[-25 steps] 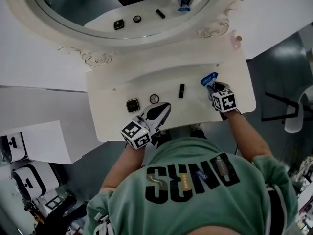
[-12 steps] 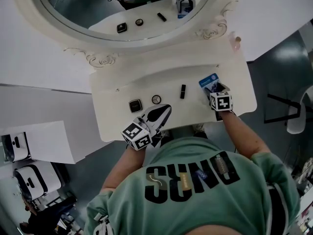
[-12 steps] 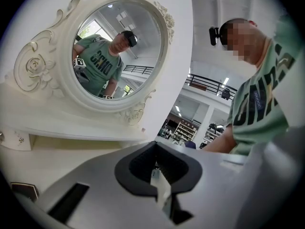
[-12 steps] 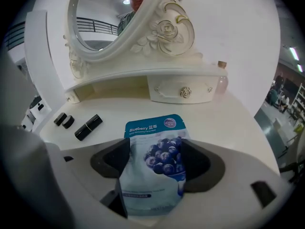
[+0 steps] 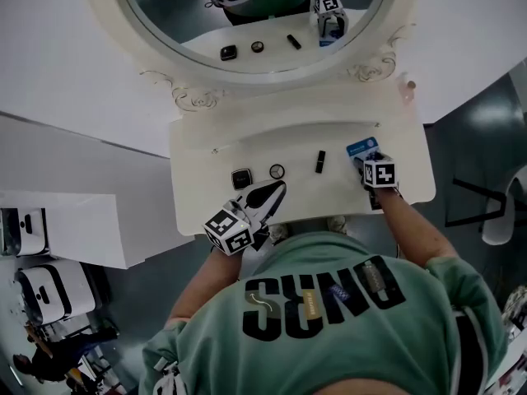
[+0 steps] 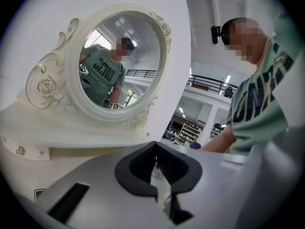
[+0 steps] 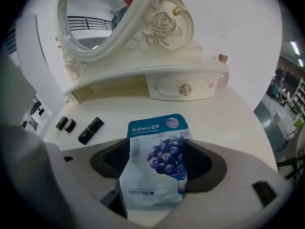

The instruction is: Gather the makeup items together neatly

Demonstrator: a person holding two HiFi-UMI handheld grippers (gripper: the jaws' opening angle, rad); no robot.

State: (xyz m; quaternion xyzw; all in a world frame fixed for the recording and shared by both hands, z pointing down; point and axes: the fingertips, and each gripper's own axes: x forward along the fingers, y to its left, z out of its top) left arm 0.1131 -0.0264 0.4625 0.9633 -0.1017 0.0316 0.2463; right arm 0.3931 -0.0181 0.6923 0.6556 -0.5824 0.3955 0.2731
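Head view and both gripper views of a white dressing table (image 5: 247,142). An oval mirror (image 5: 247,6) in a carved frame stands along its far edge, and one shallow drawer (image 7: 186,89) sits under the frame. A person in a green printed shirt (image 5: 329,319) leans over the near edge with one gripper in each hand.

The left gripper (image 5: 278,188) is held just off the table's near edge and points about level towards the mirror. Its jaws are together at the tips with nothing between them.

The right gripper (image 5: 368,161) tilts steeply down over the right part of the table top. Its jaws have just been opening and stand wide apart. The blueberry sachet (image 7: 155,132) lies flat on the table top between them, its printed face up and its top edge reaching past the jaw tips towards the drawer; the pads do not press on it.

To the left of the sachet, in a loose row along the table top: a black lipstick (image 5: 319,161) nearest the right gripper, then a round compact (image 5: 277,171), then a square compact (image 5: 241,178). The two compacts lie just beyond the left gripper's closed tips. All four items are apart from one another.
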